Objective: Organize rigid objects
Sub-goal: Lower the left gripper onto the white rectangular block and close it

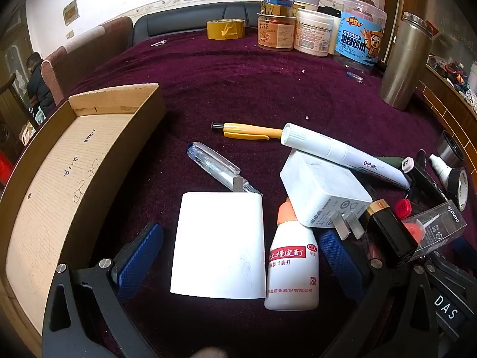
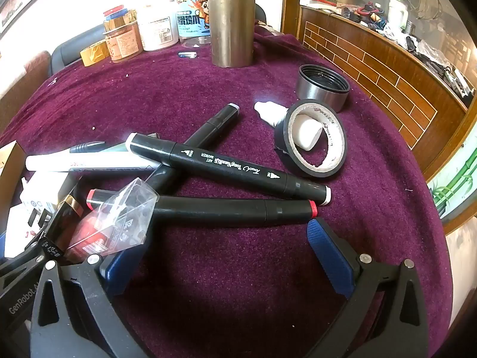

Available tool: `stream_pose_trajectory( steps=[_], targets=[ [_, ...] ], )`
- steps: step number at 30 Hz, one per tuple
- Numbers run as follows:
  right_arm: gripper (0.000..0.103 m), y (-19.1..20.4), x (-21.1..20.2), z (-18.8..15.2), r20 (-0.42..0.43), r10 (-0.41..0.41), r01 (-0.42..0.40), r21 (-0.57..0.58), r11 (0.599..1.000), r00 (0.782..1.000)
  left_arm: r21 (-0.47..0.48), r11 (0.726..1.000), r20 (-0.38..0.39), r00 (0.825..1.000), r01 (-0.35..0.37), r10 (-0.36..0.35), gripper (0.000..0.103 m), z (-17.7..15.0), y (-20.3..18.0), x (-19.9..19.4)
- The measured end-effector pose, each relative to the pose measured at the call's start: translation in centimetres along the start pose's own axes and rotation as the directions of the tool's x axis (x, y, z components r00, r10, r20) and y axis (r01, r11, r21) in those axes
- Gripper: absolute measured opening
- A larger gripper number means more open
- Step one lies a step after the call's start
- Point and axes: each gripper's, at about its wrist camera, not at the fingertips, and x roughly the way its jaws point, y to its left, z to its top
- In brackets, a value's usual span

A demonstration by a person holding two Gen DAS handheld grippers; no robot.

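Note:
My left gripper (image 1: 241, 253) is open, its blue pads either side of a white flat box (image 1: 220, 244) and a white medicine bottle (image 1: 292, 268) on the purple cloth. Beyond lie a white charger plug (image 1: 322, 191), a clear utility knife (image 1: 214, 167), a yellow pen (image 1: 247, 131) and a white Deli marker (image 1: 342, 152). An open cardboard box (image 1: 74, 164) stands at the left. My right gripper (image 2: 229, 253) is open and empty, just short of three black art markers (image 2: 226, 167) lying crossed. A clear plastic packet (image 2: 119, 220) rests by its left finger.
A black tape roll (image 2: 313, 140) leans on a small white bottle (image 2: 271, 113). A metal cup lid (image 2: 323, 86) and a tall steel flask (image 2: 231, 18) stand behind. Jars and yellow tape (image 1: 226, 29) line the far edge. A wooden counter (image 2: 372, 59) runs along the right.

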Motion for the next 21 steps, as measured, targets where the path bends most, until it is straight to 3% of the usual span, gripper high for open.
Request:
stream_pose_trajectory(
  steps=[5,13,21],
  targets=[
    [0.103,0.0,0.0,0.0,0.0,0.003,-0.003,0.001,1.0,1.0,0.014,1.0,0.005,1.0,-0.015,0.015,0.102,0.1,-0.2,0.0],
    [0.103,-0.5,-0.4,-0.3,-0.068,0.079,-0.084,-0.083,0.993,0.995,0.134,0.988,-0.137,0.989,0.074,-0.056,0.102,-0.7,0.7,-0.8],
    [0.103,-0.3,0.1,0.2,-0.143,0.051,-0.063,-0.081,0.995,0.988,0.135,0.988,-0.058,0.996,0.076,-0.069,0.102,-2.4,1.4,-2.1]
  ],
)
